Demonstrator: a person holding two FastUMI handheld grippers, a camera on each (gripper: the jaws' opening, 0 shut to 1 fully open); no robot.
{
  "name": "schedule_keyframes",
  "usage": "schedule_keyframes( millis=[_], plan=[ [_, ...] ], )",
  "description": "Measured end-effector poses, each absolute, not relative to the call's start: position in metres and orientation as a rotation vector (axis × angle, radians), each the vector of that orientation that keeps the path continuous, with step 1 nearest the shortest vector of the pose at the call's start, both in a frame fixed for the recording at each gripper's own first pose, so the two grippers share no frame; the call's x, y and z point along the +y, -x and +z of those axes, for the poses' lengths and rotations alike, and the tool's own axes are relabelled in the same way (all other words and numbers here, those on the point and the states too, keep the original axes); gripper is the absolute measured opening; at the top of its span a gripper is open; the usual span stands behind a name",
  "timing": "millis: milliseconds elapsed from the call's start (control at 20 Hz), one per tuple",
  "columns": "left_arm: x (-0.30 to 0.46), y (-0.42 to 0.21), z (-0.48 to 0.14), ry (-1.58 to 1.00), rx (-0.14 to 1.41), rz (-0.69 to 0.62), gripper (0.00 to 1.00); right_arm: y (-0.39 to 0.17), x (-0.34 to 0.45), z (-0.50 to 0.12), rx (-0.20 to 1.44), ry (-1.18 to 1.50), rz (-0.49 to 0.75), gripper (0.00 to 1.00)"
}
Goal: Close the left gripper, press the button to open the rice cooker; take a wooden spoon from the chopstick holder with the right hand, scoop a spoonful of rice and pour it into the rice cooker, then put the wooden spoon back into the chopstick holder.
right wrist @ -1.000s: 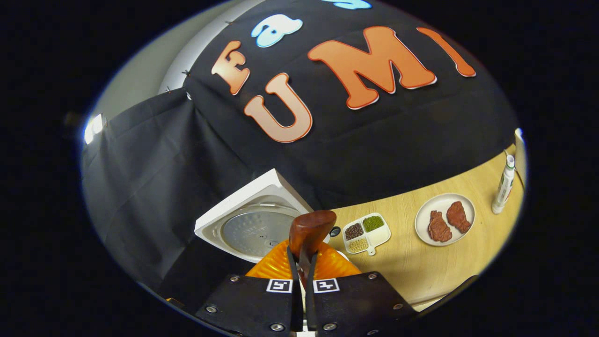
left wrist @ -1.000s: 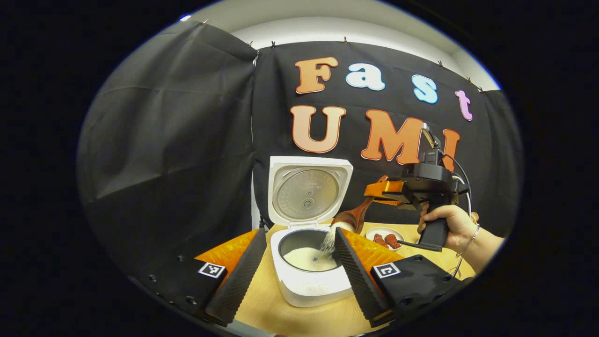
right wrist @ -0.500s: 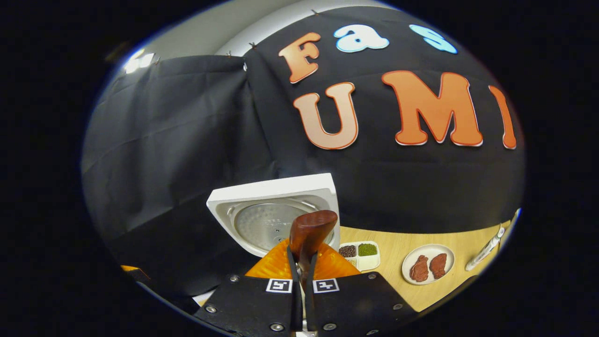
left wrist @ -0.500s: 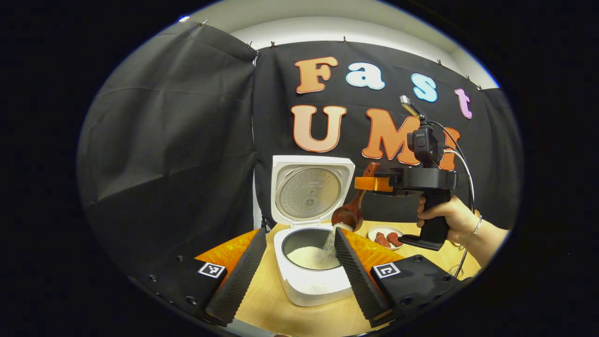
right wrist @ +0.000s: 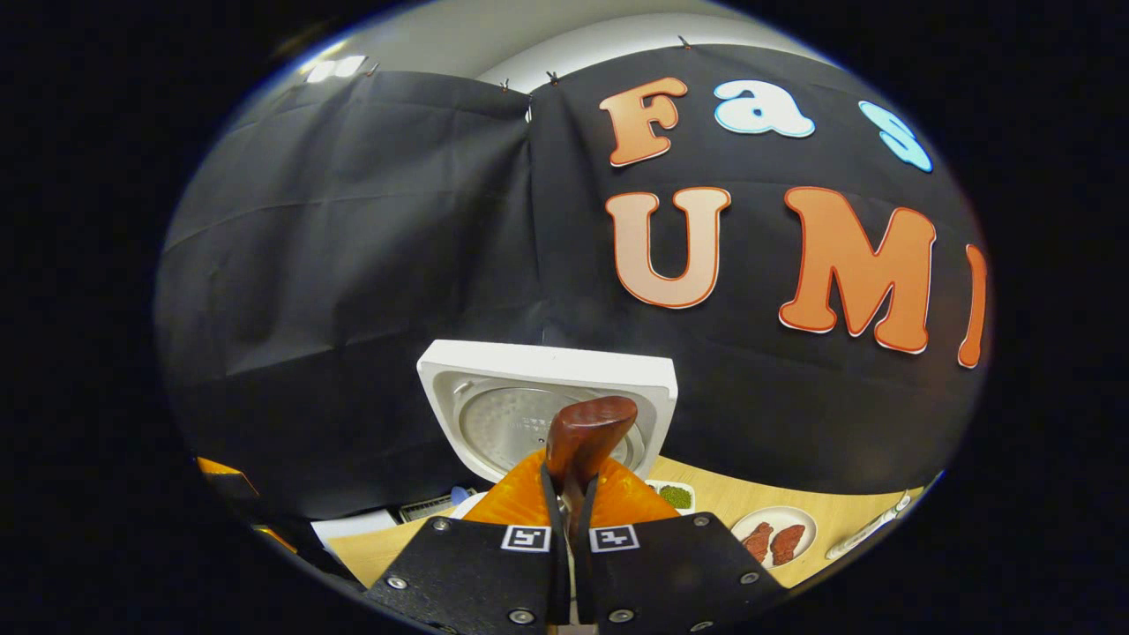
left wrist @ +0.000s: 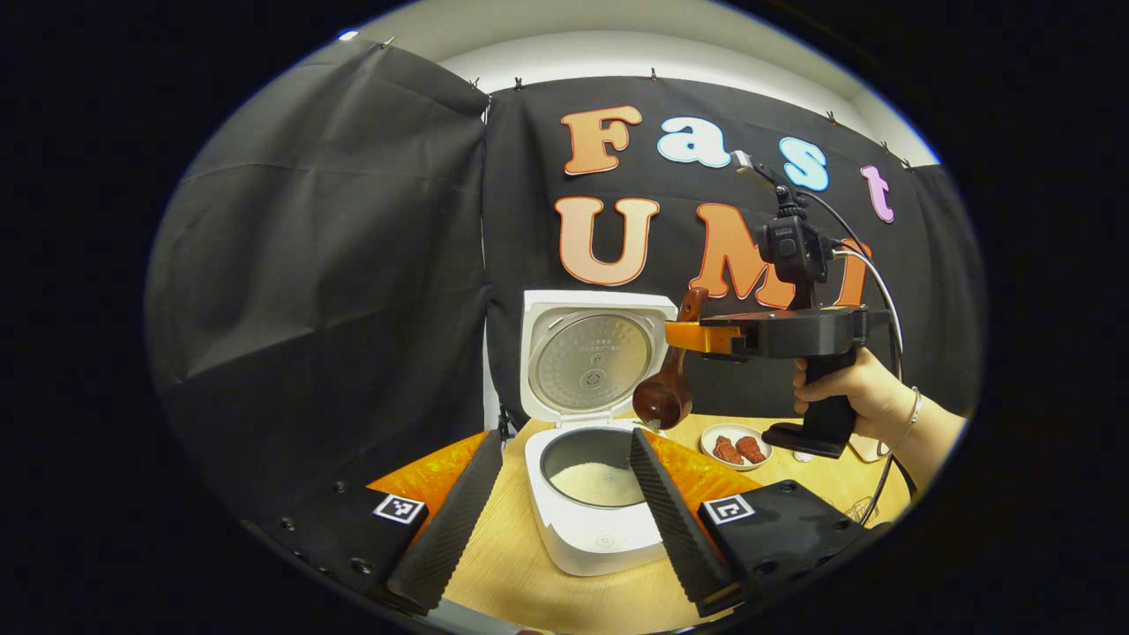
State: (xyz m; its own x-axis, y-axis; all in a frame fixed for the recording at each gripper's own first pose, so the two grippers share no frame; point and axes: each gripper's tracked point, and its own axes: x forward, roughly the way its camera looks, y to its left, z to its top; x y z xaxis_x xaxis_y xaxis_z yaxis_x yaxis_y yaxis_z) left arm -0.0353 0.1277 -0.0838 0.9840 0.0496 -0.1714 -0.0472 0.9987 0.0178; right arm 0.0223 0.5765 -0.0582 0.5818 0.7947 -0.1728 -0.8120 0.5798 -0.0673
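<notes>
The white rice cooker stands open on the table, lid upright, white rice lying in its pot. My left gripper is open, held short of the cooker with nothing between its fingers. My right gripper, held by a hand, hovers level above the cooker's right side. It is shut on the handle of the wooden spoon, whose bowl hangs down over the pot's right rim. In the right gripper view the gripper clamps the spoon handle before the raised lid.
A plate with two meat pieces sits right of the cooker, seen also as the plate. A compartment dish with green beans and a slim bottle lie on the wooden table. Black cloth walls stand close behind and left.
The right gripper rose and levelled out, swinging the spoon bowl down and up away from the pot. The stream of rice falling into the cooker has stopped. The left gripper barely moved.
</notes>
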Motion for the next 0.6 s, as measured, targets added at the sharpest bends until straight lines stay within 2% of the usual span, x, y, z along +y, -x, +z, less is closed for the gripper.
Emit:
schedule_keyframes(
  millis=[600],
  plan=[
    [0.136,0.035,-0.086,-0.012,0.177,0.059,1.00,-0.011,0.583,-0.065,0.034,0.333,0.962,0.02]
  ],
)
